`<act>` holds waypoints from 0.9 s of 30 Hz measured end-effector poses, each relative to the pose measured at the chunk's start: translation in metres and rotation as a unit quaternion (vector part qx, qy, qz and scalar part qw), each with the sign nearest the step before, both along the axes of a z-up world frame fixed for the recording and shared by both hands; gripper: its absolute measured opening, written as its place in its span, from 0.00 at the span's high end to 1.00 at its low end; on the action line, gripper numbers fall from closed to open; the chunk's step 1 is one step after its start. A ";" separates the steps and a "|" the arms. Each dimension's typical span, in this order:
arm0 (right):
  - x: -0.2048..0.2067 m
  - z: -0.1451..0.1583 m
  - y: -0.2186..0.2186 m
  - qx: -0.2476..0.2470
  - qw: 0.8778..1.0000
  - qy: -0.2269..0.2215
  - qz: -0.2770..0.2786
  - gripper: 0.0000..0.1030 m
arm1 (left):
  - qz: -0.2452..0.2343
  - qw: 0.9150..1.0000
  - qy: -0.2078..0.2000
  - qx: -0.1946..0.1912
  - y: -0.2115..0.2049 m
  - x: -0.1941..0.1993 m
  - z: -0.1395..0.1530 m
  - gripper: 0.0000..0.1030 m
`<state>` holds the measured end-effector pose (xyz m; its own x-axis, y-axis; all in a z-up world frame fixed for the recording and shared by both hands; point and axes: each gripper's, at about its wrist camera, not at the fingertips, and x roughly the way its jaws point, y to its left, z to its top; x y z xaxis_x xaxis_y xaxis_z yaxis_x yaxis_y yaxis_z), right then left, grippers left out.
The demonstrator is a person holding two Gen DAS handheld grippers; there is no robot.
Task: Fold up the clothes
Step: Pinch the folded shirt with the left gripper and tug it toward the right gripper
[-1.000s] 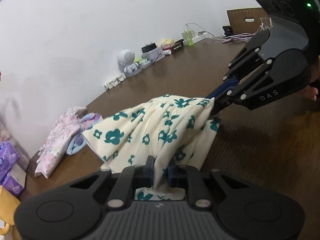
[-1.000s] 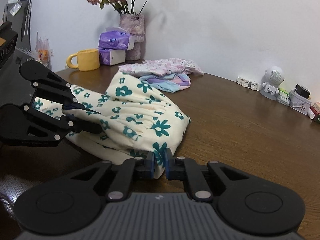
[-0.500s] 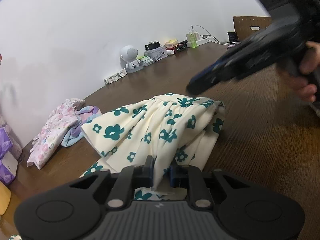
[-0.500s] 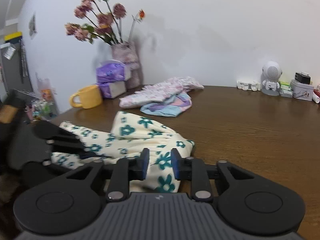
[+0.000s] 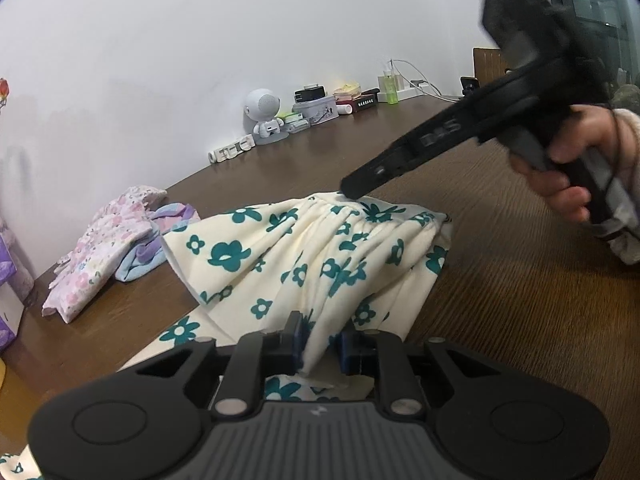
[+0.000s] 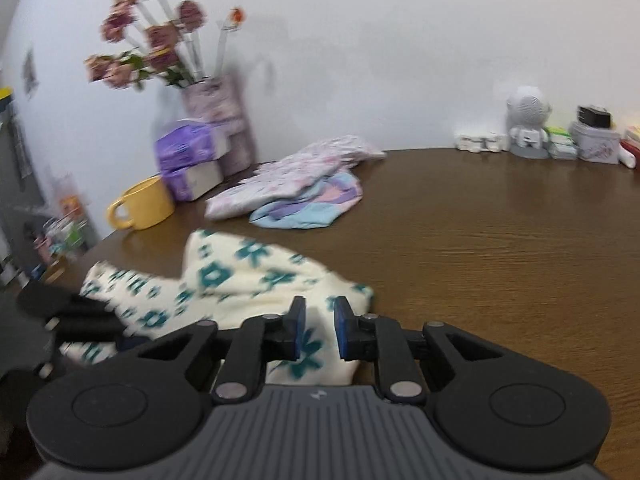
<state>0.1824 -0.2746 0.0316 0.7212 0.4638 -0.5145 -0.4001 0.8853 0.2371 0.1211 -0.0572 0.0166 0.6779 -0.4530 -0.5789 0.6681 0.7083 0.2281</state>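
A cream floral garment [image 5: 320, 248] lies bunched on the wooden table [image 5: 520, 300]. The left gripper [image 5: 318, 344], jaws parted, has a fold between them, perhaps anchoring it. The right gripper [image 6: 318, 330] hovers released above, repositioning.

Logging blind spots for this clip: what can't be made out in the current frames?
1. Left wrist view: whether the left gripper pinches the floral garment; a cloth fold hides where the fingers meet it.
2. Left wrist view: the garment's near edge, hidden under the gripper's body.
3. Right wrist view: the garment's print and the flowers, smeared by motion blur.
4. Both views: lettering on the tin, too small.
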 end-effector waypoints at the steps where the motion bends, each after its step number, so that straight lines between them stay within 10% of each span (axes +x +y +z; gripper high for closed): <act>1: 0.007 -0.003 0.001 0.001 1.000 0.010 -0.003 0.85 | 0.000 1.000 0.000 -0.001 0.000 0.000 0.000 0.84; 27: -0.019 -0.014 0.009 -0.009 1.000 0.004 0.023 0.85 | 0.019 0.999 0.019 -0.031 0.011 0.004 -0.001 0.67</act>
<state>0.1633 -0.2654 0.0177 0.6951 0.4871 -0.5287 -0.4396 0.8699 0.2236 0.1251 -0.0465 0.0155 0.6732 -0.4633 -0.5763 0.6482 0.7448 0.1585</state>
